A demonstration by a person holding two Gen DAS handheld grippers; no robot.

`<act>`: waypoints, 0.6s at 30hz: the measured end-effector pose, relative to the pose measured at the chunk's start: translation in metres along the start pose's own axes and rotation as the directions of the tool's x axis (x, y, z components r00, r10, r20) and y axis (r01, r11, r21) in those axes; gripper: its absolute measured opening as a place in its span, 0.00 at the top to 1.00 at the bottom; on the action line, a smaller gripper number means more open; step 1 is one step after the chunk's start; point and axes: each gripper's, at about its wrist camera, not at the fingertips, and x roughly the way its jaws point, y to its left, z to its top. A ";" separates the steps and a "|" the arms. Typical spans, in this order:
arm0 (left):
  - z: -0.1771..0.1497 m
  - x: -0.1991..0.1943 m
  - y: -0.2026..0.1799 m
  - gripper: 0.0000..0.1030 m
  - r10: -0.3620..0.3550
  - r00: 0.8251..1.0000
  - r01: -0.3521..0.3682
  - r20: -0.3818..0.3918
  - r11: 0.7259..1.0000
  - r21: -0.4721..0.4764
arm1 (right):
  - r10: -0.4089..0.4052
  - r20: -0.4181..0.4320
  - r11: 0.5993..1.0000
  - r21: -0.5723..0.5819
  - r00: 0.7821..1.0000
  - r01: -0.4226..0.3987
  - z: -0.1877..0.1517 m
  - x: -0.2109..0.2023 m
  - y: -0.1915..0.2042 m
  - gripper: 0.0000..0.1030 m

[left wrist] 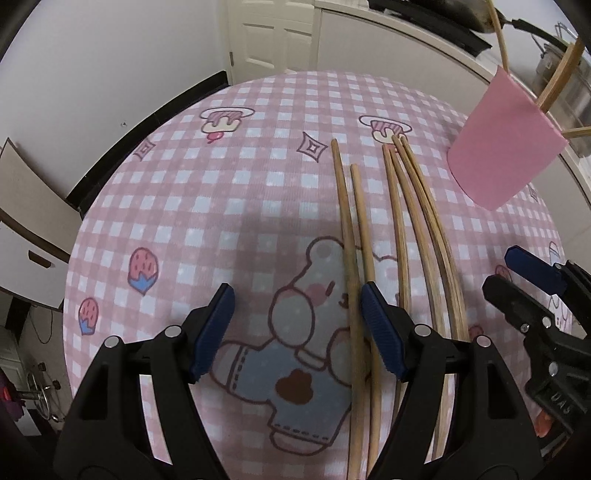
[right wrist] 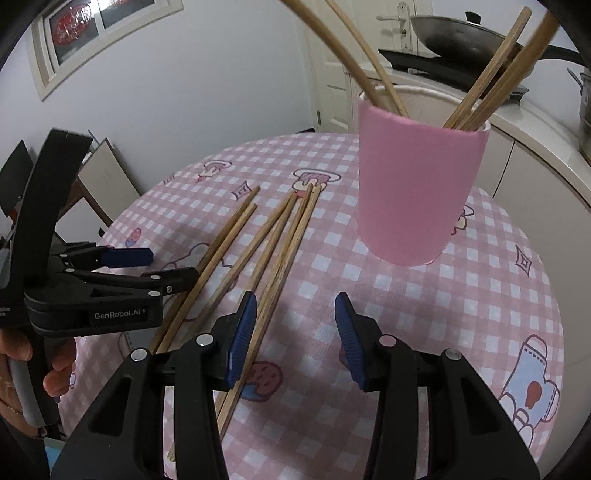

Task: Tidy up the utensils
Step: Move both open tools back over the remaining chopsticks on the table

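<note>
Several wooden chopsticks (left wrist: 402, 236) lie side by side on the pink checked tablecloth (left wrist: 221, 206); they also show in the right wrist view (right wrist: 258, 251). A pink cup (right wrist: 417, 188) stands upright at the far right and holds several chopsticks (right wrist: 491, 74); it shows in the left wrist view (left wrist: 498, 147). My left gripper (left wrist: 297, 325) is open and empty, low over the cloth, with one chopstick (left wrist: 351, 295) just inside its right finger. My right gripper (right wrist: 295, 339) is open and empty, its left finger beside the rightmost chopsticks.
The round table's edge (left wrist: 110, 177) curves along the left and far side. A white counter (right wrist: 524, 122) with a wok (right wrist: 461, 33) and a steel pot (left wrist: 565, 85) runs behind the cup. A cardboard box (left wrist: 26, 221) stands left of the table.
</note>
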 end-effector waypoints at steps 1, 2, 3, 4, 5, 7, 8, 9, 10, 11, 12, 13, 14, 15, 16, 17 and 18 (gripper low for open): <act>0.000 0.000 -0.002 0.31 0.013 1.000 -0.013 0.006 1.000 0.013 | -0.019 -0.007 1.000 -0.003 1.000 0.019 0.000 0.002 0.000 0.59; -0.001 0.000 -0.002 0.31 0.018 1.000 -0.018 0.010 1.000 0.022 | -0.029 -0.014 1.000 -0.005 0.999 0.029 0.001 0.004 -0.001 0.59; -0.002 0.000 -0.003 0.31 0.021 1.000 -0.022 0.011 0.999 0.025 | -0.030 -0.020 1.000 -0.004 0.999 0.030 0.001 0.006 -0.001 0.59; -0.001 -0.001 -0.001 0.31 0.022 1.000 -0.022 0.012 1.000 0.020 | -0.027 -0.024 1.000 -0.002 0.999 0.027 0.002 0.007 -0.002 0.59; -0.001 0.000 0.001 0.31 0.017 1.000 -0.017 0.012 1.000 0.013 | -0.034 -0.030 0.999 -0.003 0.999 0.034 0.002 0.010 -0.003 0.59; 0.000 0.001 0.003 0.32 0.015 1.000 -0.015 0.015 1.000 0.003 | -0.035 -0.032 0.999 -0.004 0.999 0.034 0.004 0.014 -0.003 0.59; 0.001 0.002 0.004 0.32 0.016 1.000 -0.016 0.019 1.000 -0.001 | -0.028 -0.029 1.000 -0.002 0.999 0.028 0.005 0.015 -0.003 0.59; 0.003 0.003 0.004 0.32 0.020 1.000 -0.020 0.022 1.000 -0.006 | -0.031 -0.029 1.000 -0.003 0.999 0.031 0.007 0.016 -0.003 0.59; 0.003 0.003 0.006 0.33 0.022 0.999 -0.021 0.023 1.000 -0.010 | -0.041 -0.028 0.999 -0.007 0.999 0.040 0.009 0.018 -0.002 0.59; 0.005 0.005 0.006 0.33 0.023 0.999 -0.023 0.024 1.000 -0.013 | -0.045 -0.030 0.999 -0.006 0.999 0.045 0.011 0.020 -0.002 0.59; 0.006 0.005 0.005 0.32 0.024 0.999 -0.024 0.026 1.000 -0.016 | -0.048 -0.035 0.999 -0.006 0.998 0.048 0.014 0.024 -0.001 0.59; 0.006 0.004 0.008 0.33 0.024 0.999 -0.024 0.027 1.000 -0.015 | -0.053 -0.040 0.999 -0.007 0.998 0.053 0.017 0.028 0.000 0.59; 0.007 0.005 0.008 0.33 0.025 0.999 -0.025 0.028 1.000 -0.016 | -0.056 -0.042 0.998 -0.008 0.998 0.056 0.018 0.030 0.000 0.59; 0.008 0.005 0.008 0.33 0.025 0.999 -0.025 0.028 1.000 -0.018 | -0.067 -0.049 0.998 -0.012 0.997 0.066 0.020 0.034 0.001 0.59; 0.010 0.005 0.009 0.33 0.026 0.999 -0.026 0.029 0.999 -0.020 | -0.075 -0.053 0.997 -0.016 0.996 0.074 0.022 0.037 0.001 0.59; 0.012 0.006 0.009 0.33 0.027 0.999 -0.026 0.029 0.999 -0.019 | -0.079 -0.050 0.997 -0.016 0.996 0.078 0.023 0.038 0.001 0.60; 0.014 0.008 0.010 0.33 0.026 0.999 -0.025 0.030 0.999 -0.020 | -0.089 -0.048 0.996 -0.015 0.995 0.089 0.024 0.039 0.001 0.60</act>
